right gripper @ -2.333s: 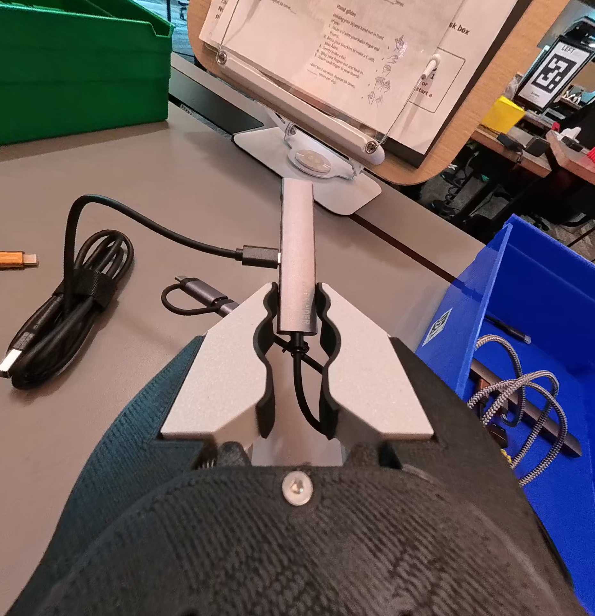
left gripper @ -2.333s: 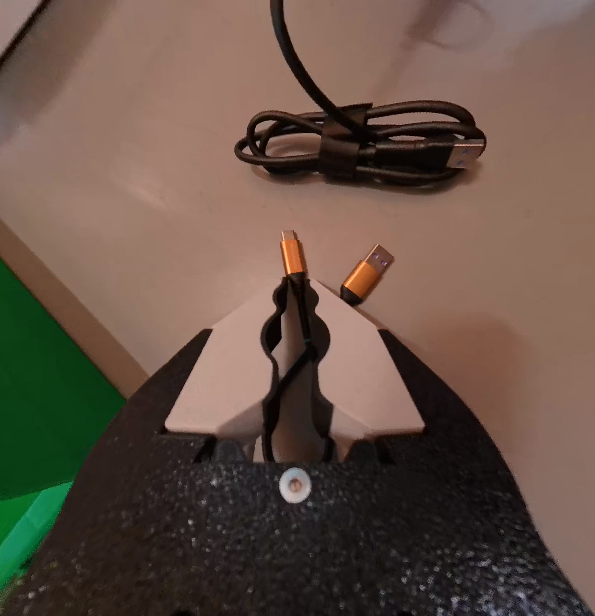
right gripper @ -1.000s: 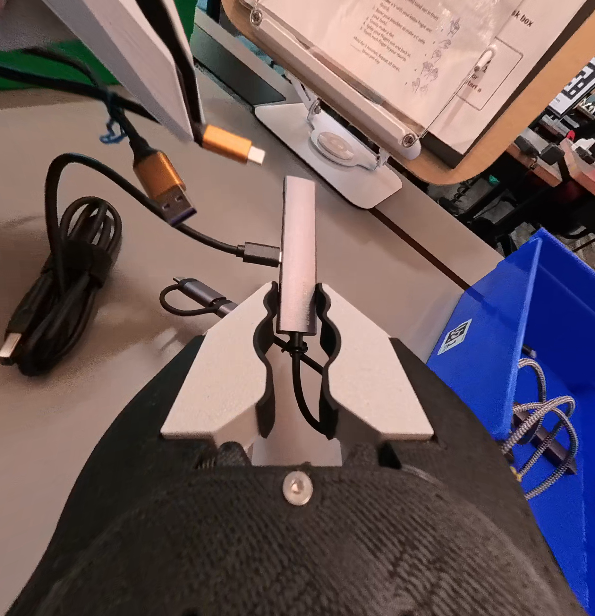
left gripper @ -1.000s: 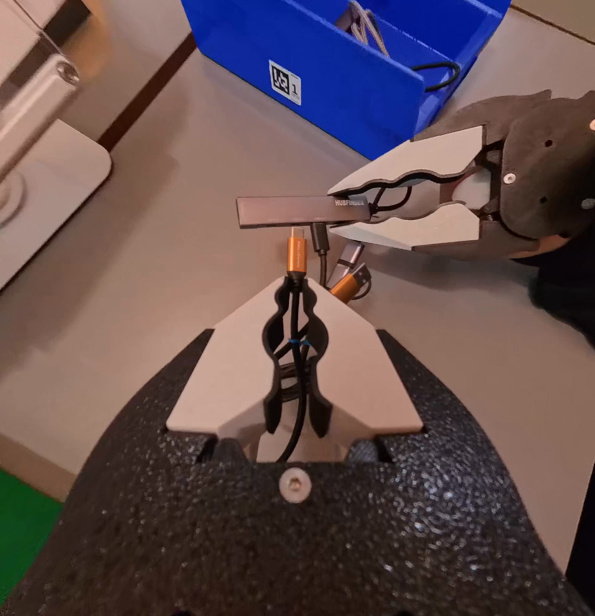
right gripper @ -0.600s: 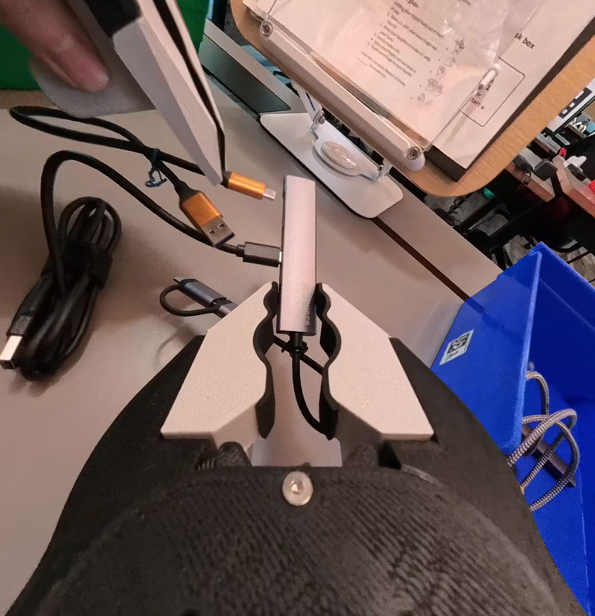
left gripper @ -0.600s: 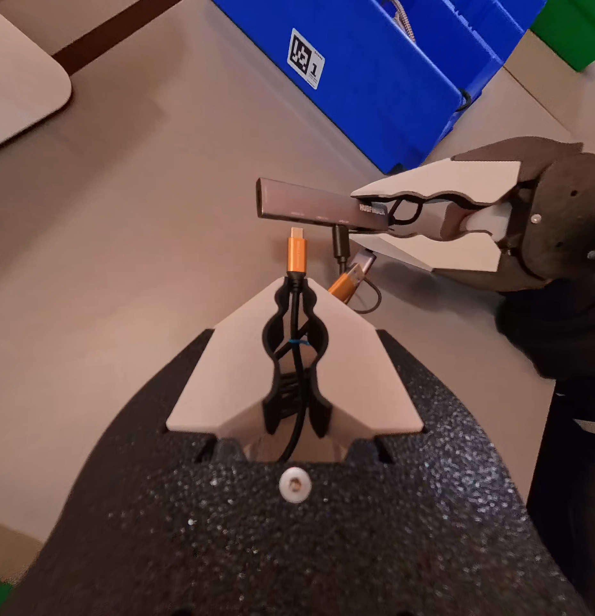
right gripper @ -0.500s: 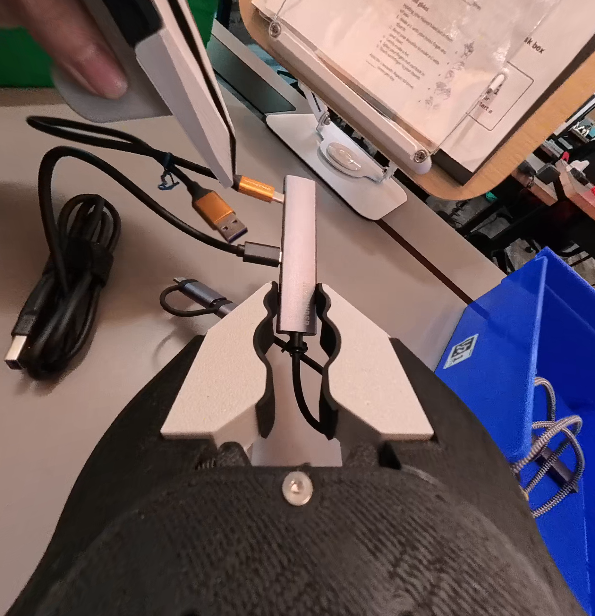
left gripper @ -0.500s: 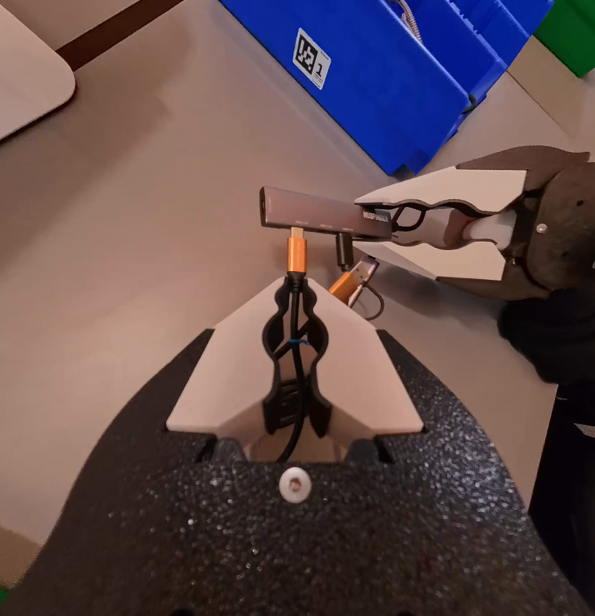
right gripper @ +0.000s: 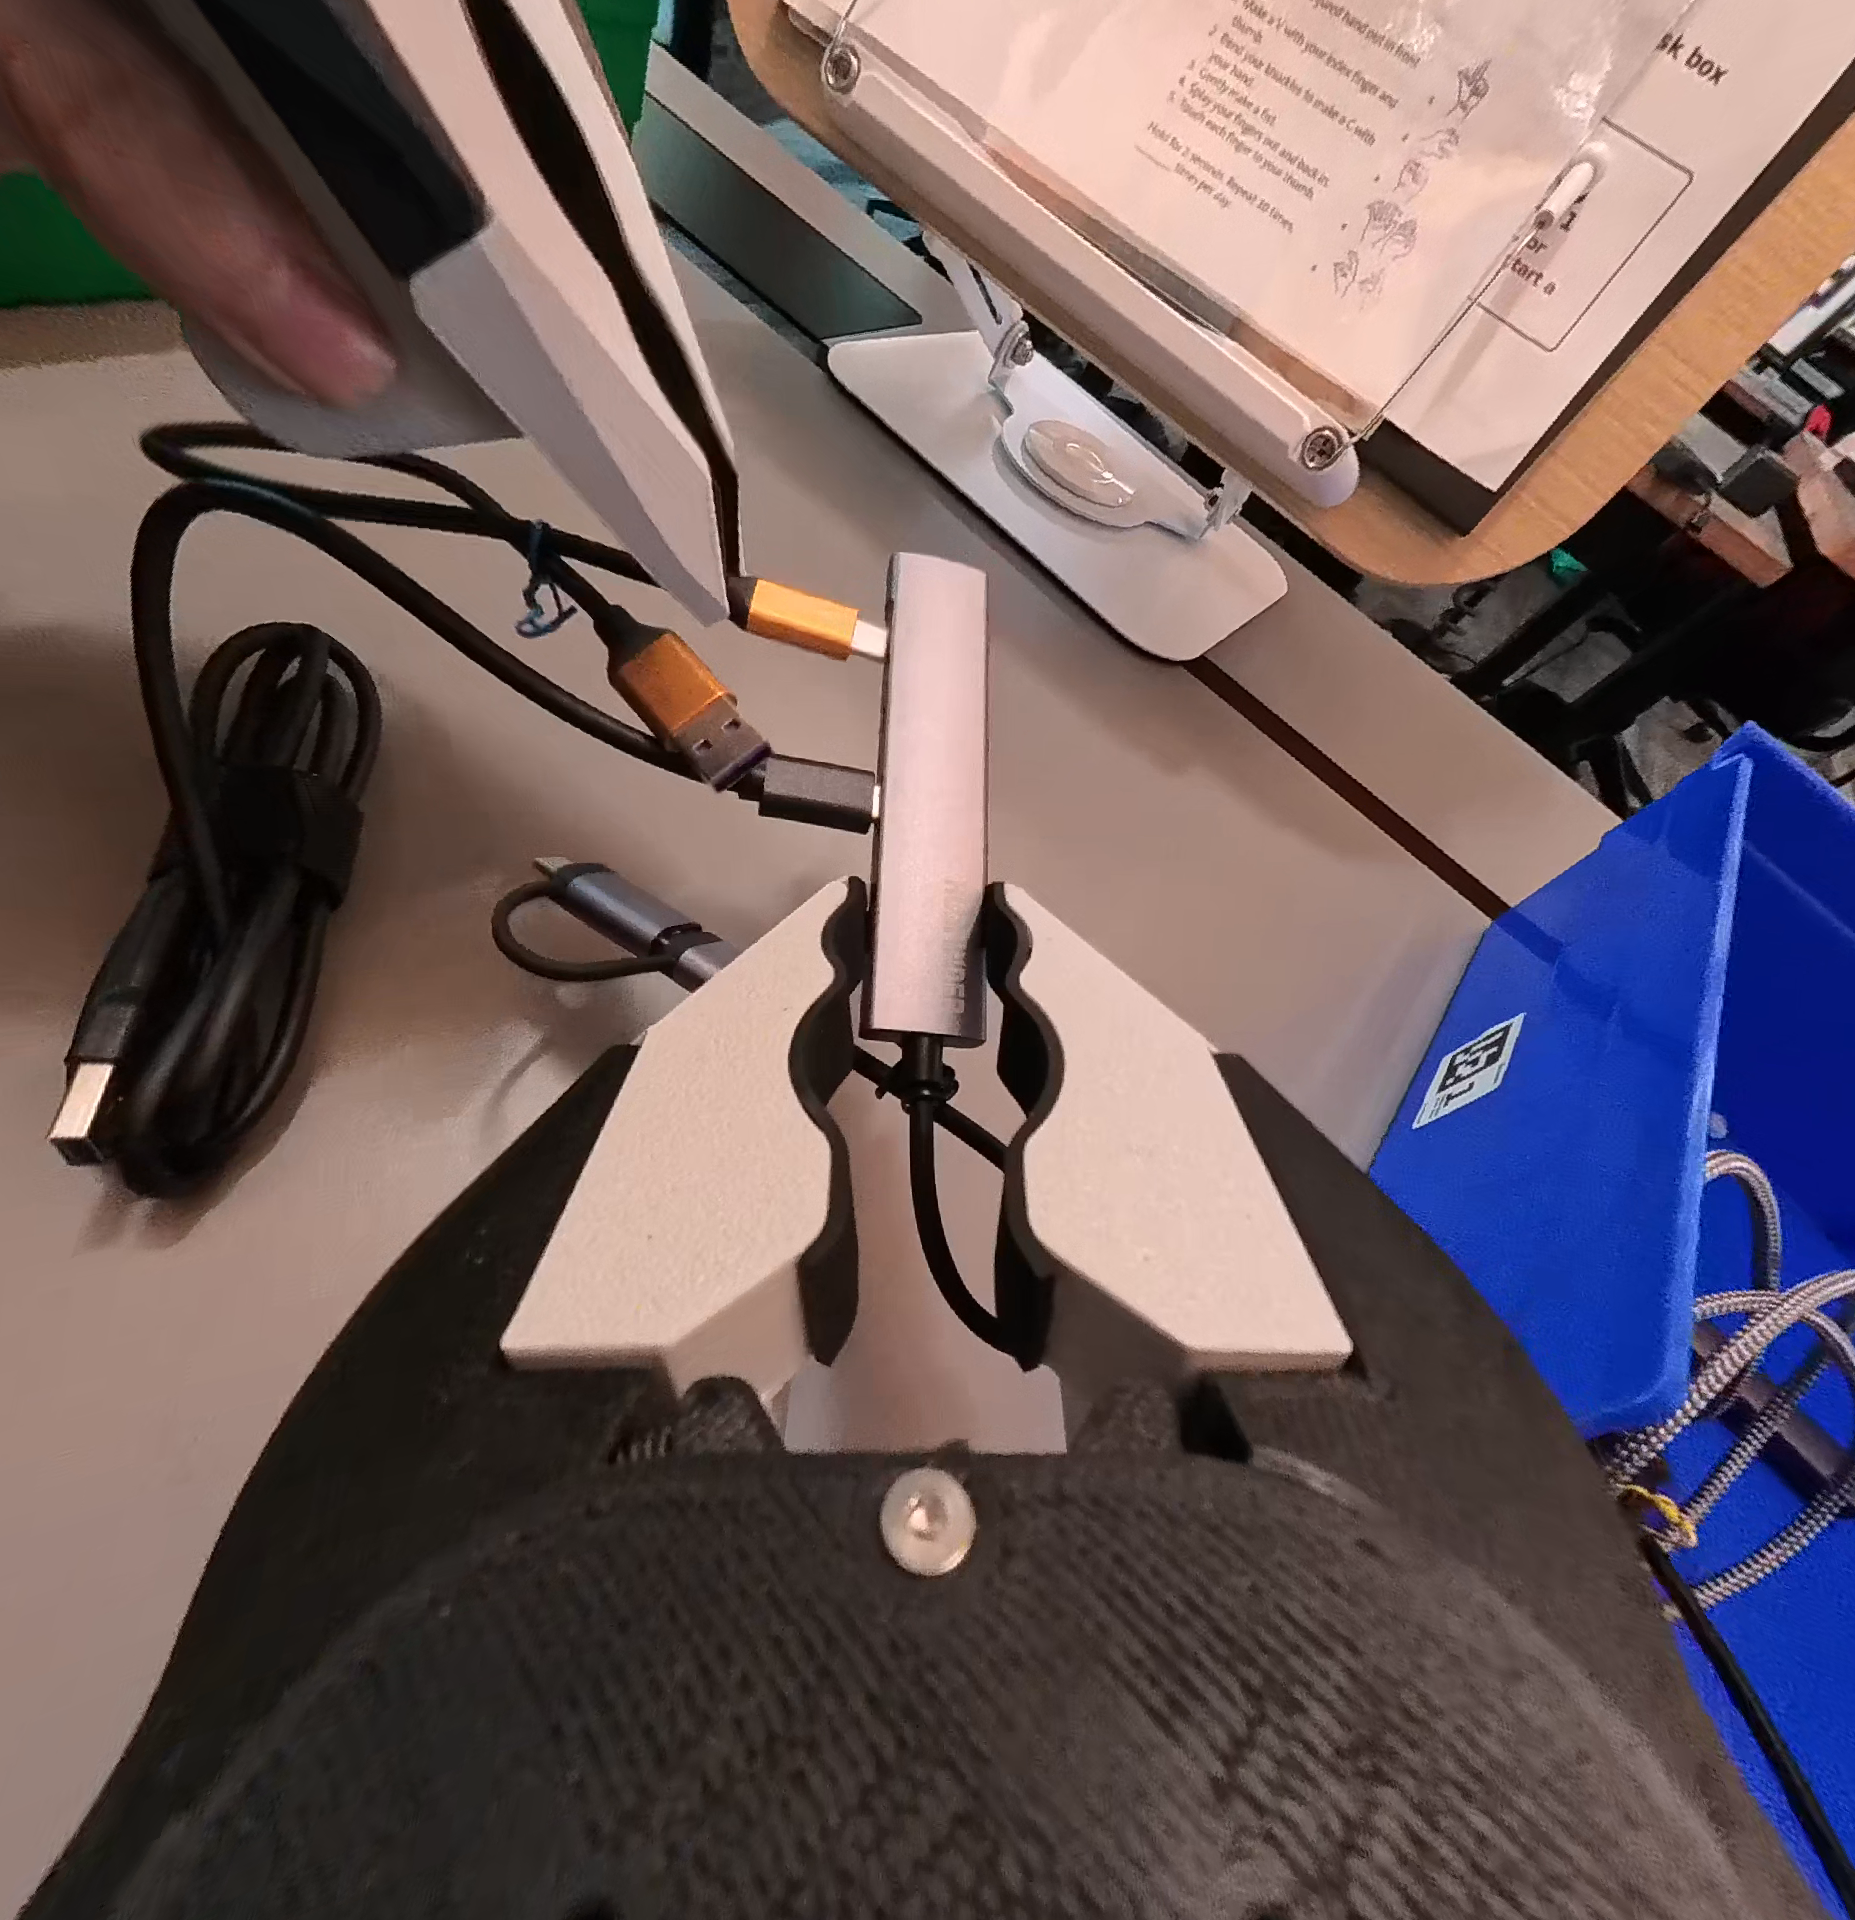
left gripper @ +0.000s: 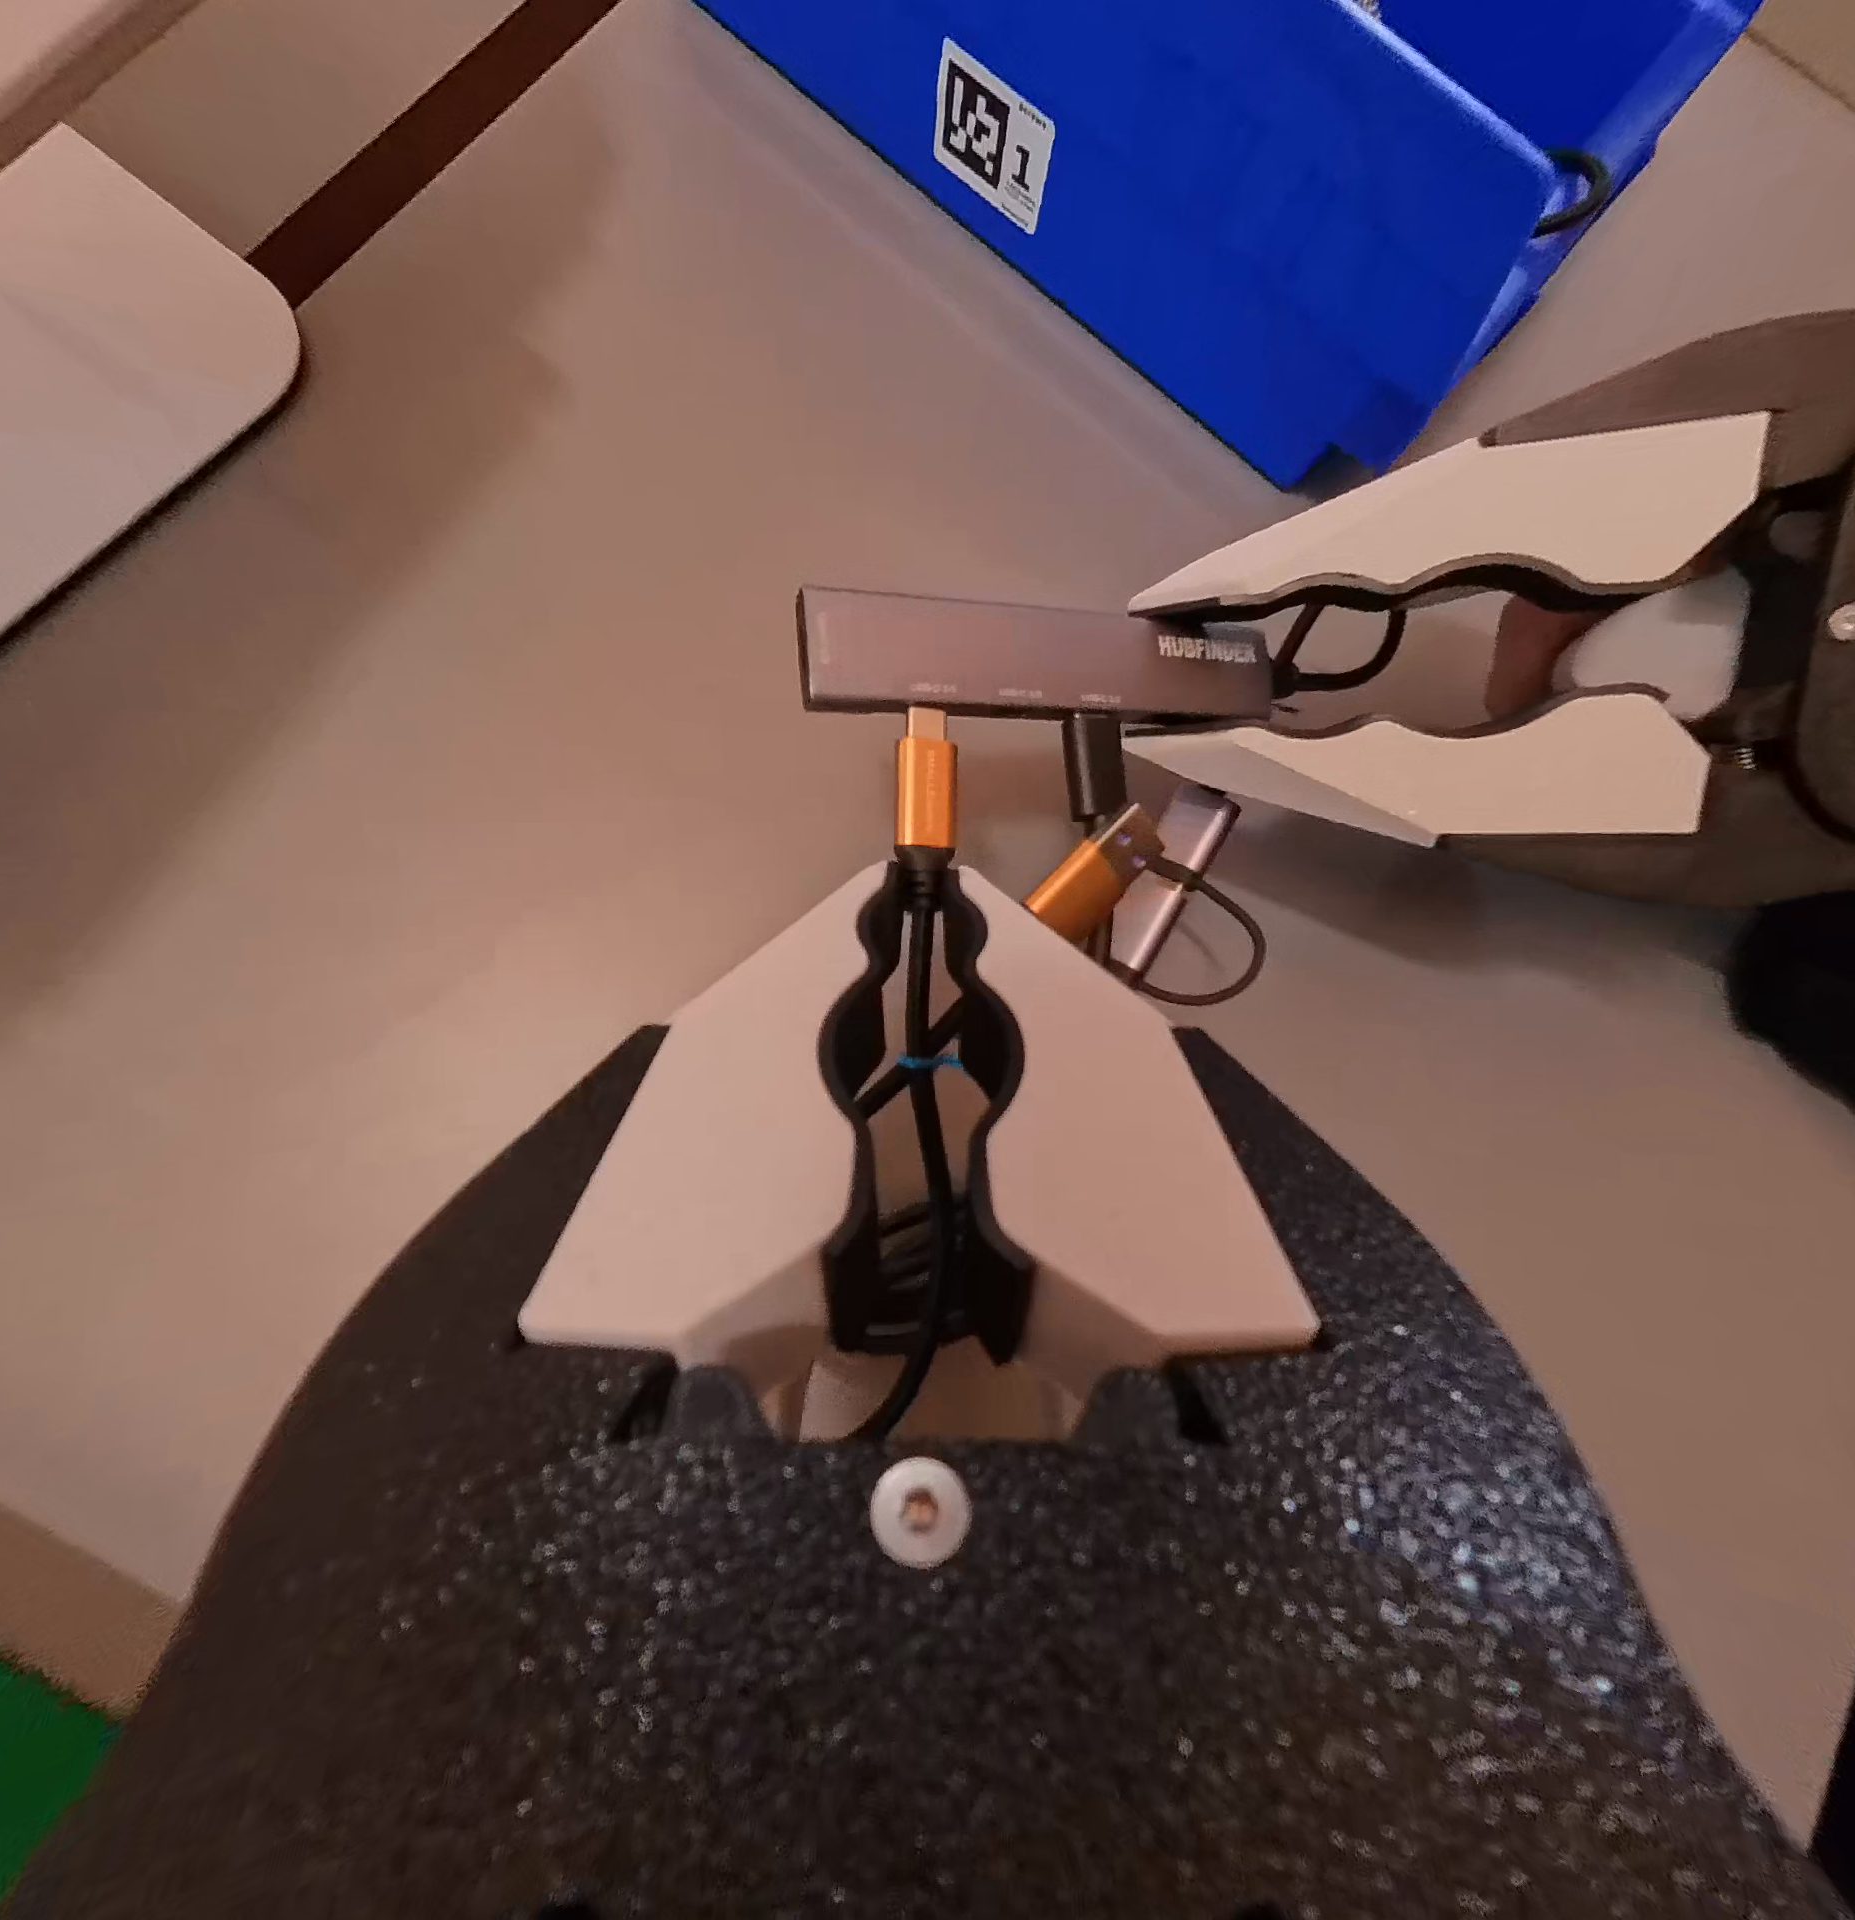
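My left gripper (left gripper: 921,868) is shut on a black cable just behind its orange plug (left gripper: 925,792); the plug's metal tip touches a port on the side of a grey USB hub (left gripper: 996,661). My right gripper (right gripper: 928,894) is shut on the hub (right gripper: 931,790) and holds it above the table. A black plug (right gripper: 817,802) sits in another hub port. The cable's second orange plug (right gripper: 682,707) hangs loose beside it. The left gripper (right gripper: 723,608) also shows in the right wrist view, and the right gripper (left gripper: 1146,670) in the left wrist view.
A blue bin (right gripper: 1588,1049) with braided cables stands to the right. A bundled black cable (right gripper: 227,914) lies on the grey table at the left. A grey adapter plug (right gripper: 632,920) lies below the hub. A document stand (right gripper: 1131,488) is at the back. Across from one pair of fingers to the other is roughly 7 centimeters.
My left gripper carried the orange plug from the table up to the hub; its tip now meets the hub's port. The right gripper kept holding the hub, nearly still.
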The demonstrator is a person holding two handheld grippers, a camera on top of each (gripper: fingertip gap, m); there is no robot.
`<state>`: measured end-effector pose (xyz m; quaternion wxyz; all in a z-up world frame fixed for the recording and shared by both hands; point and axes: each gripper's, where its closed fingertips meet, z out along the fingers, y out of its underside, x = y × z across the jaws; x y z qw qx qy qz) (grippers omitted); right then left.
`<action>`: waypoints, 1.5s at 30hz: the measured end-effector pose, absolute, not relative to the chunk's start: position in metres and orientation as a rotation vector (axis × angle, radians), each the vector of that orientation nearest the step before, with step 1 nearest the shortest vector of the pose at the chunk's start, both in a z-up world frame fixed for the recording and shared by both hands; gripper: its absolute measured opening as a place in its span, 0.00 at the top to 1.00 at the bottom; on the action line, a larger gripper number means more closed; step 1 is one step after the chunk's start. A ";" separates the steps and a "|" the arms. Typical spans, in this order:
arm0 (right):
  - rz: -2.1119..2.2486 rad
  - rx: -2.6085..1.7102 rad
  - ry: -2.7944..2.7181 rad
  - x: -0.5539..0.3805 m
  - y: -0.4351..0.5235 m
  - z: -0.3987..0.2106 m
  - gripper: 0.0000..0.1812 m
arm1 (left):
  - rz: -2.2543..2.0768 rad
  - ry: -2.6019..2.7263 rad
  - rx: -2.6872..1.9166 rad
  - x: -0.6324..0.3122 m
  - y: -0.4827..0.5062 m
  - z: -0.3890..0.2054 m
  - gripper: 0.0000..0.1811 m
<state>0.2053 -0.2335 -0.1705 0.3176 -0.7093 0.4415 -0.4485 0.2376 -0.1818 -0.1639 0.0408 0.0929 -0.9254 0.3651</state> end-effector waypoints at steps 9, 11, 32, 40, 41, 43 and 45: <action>-1.199 -1.866 1.117 0.205 -0.232 -0.163 0.88 | 1.149 -3.008 0.187 0.239 -0.188 -0.162 0.97; -1.236 -1.877 1.082 0.204 -0.231 -0.159 0.88 | 1.166 -3.065 0.121 0.240 -0.190 -0.160 0.97; -1.364 -1.836 0.832 0.202 -0.208 -0.135 0.88 | 1.507 -2.182 0.471 0.257 -0.185 -0.113 0.81; -1.419 -1.852 0.679 0.202 -0.200 -0.139 0.88 | 1.322 -1.799 0.433 0.232 -0.187 -0.109 0.97; -1.439 -1.851 0.652 0.202 -0.200 -0.139 0.88 | 1.308 -1.780 0.446 0.233 -0.186 -0.112 0.97; -1.484 -1.824 0.632 0.203 -0.200 -0.136 0.87 | 1.286 -1.713 0.473 0.234 -0.186 -0.113 0.97; -1.536 -1.780 0.620 0.204 -0.201 -0.129 0.85 | 1.275 -1.640 0.482 0.236 -0.185 -0.111 0.97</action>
